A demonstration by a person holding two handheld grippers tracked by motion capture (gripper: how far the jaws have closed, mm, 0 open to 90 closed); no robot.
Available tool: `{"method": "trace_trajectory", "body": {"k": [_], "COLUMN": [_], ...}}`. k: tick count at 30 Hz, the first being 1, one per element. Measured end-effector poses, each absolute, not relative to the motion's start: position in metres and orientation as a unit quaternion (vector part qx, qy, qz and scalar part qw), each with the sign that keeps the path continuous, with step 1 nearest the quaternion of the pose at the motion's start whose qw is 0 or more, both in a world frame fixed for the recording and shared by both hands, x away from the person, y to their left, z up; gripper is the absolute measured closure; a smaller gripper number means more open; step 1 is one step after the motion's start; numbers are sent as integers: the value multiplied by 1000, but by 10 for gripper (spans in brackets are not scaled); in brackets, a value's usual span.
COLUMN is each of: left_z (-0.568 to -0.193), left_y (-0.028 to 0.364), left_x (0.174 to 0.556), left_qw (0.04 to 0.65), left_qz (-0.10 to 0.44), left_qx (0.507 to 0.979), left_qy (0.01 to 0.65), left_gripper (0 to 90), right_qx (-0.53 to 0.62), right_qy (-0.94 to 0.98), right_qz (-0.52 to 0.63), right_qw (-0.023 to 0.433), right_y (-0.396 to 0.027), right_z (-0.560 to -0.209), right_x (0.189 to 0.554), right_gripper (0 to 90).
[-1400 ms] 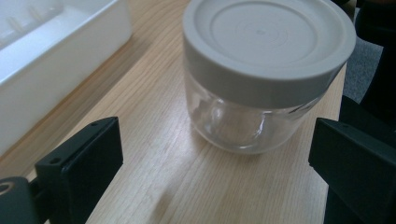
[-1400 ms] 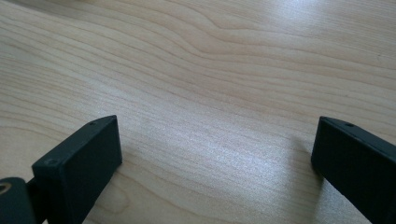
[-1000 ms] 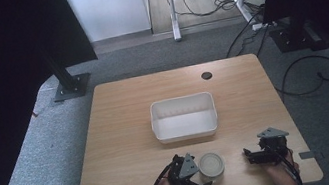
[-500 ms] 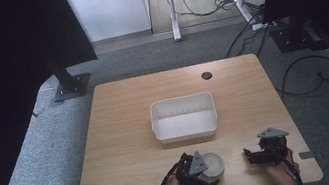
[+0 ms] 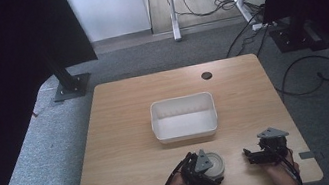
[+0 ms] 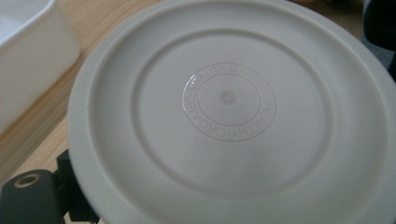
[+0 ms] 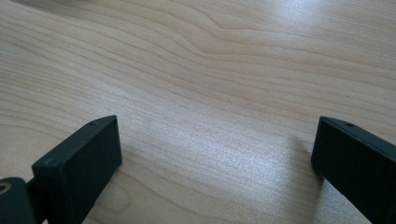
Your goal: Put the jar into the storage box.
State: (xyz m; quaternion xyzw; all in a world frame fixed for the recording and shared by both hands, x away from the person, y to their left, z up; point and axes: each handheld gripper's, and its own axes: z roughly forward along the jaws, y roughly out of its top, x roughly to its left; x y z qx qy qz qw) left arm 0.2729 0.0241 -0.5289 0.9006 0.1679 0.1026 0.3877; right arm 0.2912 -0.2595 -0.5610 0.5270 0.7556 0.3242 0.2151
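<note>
Left gripper (image 5: 211, 168) at lid (image 6: 229, 112); right gripper (image 7: 215, 158) wide open.

I counted two grippers: left gripper (image 5: 204, 168) and right gripper (image 5: 262, 152), each in one hand. One round cream lid (image 5: 213, 164), sat right at left gripper, well left of right gripper. One white rectangular tub (image 5: 184, 117), just beyond left gripper, farther across table. One wooden table (image 5: 123, 130). One dark round hole (image 5: 206, 75) in tabletop, far beyond both grippers. Two black stands on floor, one (image 5: 69, 83) past left gripper's side, one (image 5: 297, 34) past right gripper's.
</note>
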Motion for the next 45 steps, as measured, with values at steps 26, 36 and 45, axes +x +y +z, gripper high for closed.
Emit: {"method": "trace_trajectory", "body": {"k": [26, 36, 45], "left_z": [-504, -492, -487], "left_y": [38, 38, 41], "left_x": [299, 312, 326], "left_qw": [392, 391, 393], "left_qz": [134, 149, 153], "left_qx": [888, 886, 881], "left_qy": [198, 200, 215], "left_gripper": [101, 101, 101], "right_qx": [527, 527, 527], "right_qy": [756, 756, 756], "right_qz": [324, 324, 324], "right_qw": [215, 215, 215], "right_y": [-259, -259, -259], "right_z": [-561, -561, -561], "right_x": [291, 291, 291], "right_gripper": [13, 13, 13]}}
